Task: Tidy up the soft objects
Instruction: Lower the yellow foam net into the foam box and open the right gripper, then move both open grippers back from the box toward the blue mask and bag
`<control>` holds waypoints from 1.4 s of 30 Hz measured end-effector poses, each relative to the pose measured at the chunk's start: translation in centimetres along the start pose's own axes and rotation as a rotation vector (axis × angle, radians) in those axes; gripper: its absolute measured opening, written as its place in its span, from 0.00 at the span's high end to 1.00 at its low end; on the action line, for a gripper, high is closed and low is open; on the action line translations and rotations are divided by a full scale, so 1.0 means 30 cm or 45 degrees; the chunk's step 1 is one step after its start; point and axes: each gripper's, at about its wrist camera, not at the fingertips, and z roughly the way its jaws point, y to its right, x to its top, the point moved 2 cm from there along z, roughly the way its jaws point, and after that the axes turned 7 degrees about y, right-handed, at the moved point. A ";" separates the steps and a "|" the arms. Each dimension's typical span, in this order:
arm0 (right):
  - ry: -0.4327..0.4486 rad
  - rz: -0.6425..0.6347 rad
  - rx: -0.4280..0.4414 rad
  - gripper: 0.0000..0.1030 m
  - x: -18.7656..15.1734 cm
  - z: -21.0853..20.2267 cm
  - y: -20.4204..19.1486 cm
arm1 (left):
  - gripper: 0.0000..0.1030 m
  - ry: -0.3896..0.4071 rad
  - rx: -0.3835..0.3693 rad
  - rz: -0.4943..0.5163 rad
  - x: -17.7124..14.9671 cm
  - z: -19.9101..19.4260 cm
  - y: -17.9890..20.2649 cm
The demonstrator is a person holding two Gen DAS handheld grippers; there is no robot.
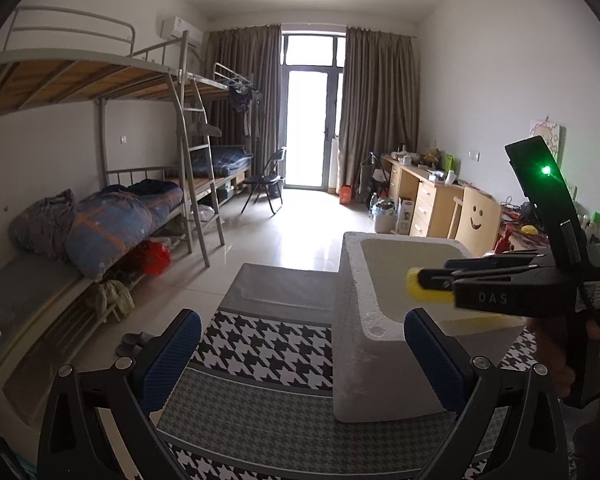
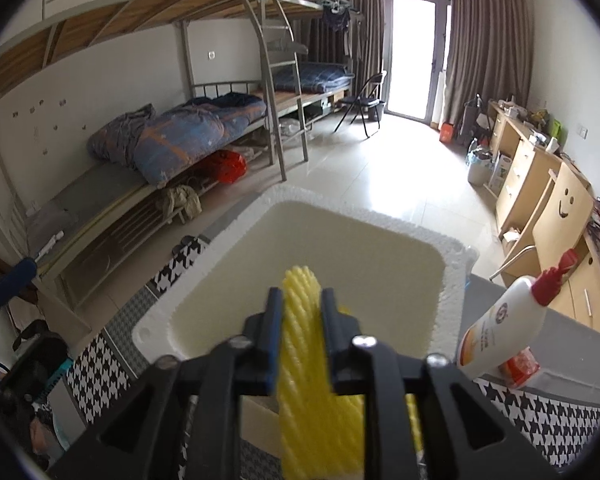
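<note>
foam box (image 2: 300, 248) mouth open above | bottle (image 2: 500, 328) beside right rim

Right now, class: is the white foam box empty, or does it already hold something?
Empty, as far as visible. The foam box shows only bare pale floor inside; the yellow foam net sits between the right gripper's fingers above it.

My right hand-held gripper (image 2: 300, 304) is matt black plastic with ribbed blue pads, and the yellow foam net (image 2: 300, 360) between them looks soft and ridged. The white foam box (image 2: 456, 256) is grainy, pebbled polystyrene. Under it lies woven houndstooth cloth (image 1: 268, 344), matt. The white bottle (image 2: 500, 328) is smooth, slightly glossy plastic. The floor tiles (image 1: 300, 236) shine.
</note>
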 end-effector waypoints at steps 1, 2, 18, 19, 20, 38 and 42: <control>0.003 0.001 0.002 0.45 0.000 0.000 -0.001 | 0.01 -0.001 -0.003 0.001 -0.001 0.000 0.003; 0.016 0.002 0.001 0.36 -0.001 -0.004 -0.001 | 0.01 -0.005 -0.002 0.007 -0.005 0.001 0.005; 0.049 0.069 0.005 0.25 0.008 -0.028 0.028 | 0.01 -0.071 -0.006 0.016 -0.027 0.018 0.024; 0.059 0.072 0.006 0.25 0.013 -0.037 0.031 | 0.01 -0.074 -0.005 0.017 -0.028 0.020 0.026; 0.069 0.073 0.003 0.25 0.017 -0.047 0.033 | 0.01 -0.077 -0.011 0.016 -0.029 0.020 0.029; 0.102 0.057 -0.032 0.24 -0.072 -0.154 0.085 | 0.01 -0.088 -0.118 0.044 -0.034 0.010 0.121; 0.125 -0.012 -0.090 0.24 -0.091 -0.169 0.077 | 0.01 -0.097 -0.126 0.047 -0.037 0.011 0.126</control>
